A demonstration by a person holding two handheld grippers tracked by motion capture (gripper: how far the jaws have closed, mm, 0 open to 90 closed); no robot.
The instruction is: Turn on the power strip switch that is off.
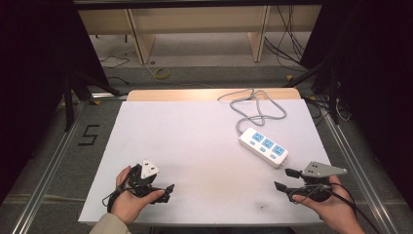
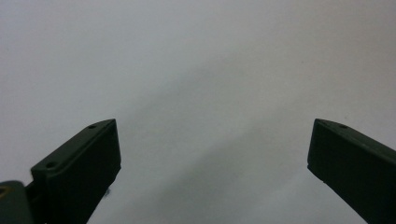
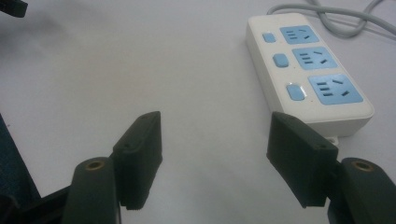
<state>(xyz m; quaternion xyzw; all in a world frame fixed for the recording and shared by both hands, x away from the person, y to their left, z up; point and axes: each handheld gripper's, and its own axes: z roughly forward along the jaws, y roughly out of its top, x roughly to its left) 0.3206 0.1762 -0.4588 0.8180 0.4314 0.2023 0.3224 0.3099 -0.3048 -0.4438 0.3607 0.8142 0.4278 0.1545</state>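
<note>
**A:** Where is the power strip point(image 1: 263, 147) sitting for you?

**B:** In the high view it lies right of centre on the white sheet point(image 1: 195, 146), running diagonally from upper left to lower right. It is white with three blue sockets and a small blue switch beside each. Its grey cord point(image 1: 253, 105) loops away toward the top of the frame, over the sheet's far edge and onto the wooden strip of table point(image 1: 170, 94).

**A:** And against your right gripper point(image 1: 285, 179)?

**B:** Your right gripper sits at the lower right of that frame, below and just right of the strip's lower end, near it but apart. In the right gripper view the strip point(image 3: 306, 70) fills the upper right, its near end just above the right-hand jaw, with nothing touching it. Your jaws there stand spread wide with only bare sheet between them point(image 3: 212, 158).

**A:** What about your left gripper point(image 1: 163, 191)?

**B:** It is at the lower left of the high view, held in your left hand point(image 1: 130, 197), well apart from the strip, pointing toward the right of the frame. In the left gripper view its jaws are parted widely point(image 2: 212, 168), gripping nothing, and plain white sheet lies beyond them.

**A:** Your right hand point(image 1: 333, 204)?

**B:** Wrapped round the gripper's handle at the frame's bottom right corner, the grey plate on top.
</note>
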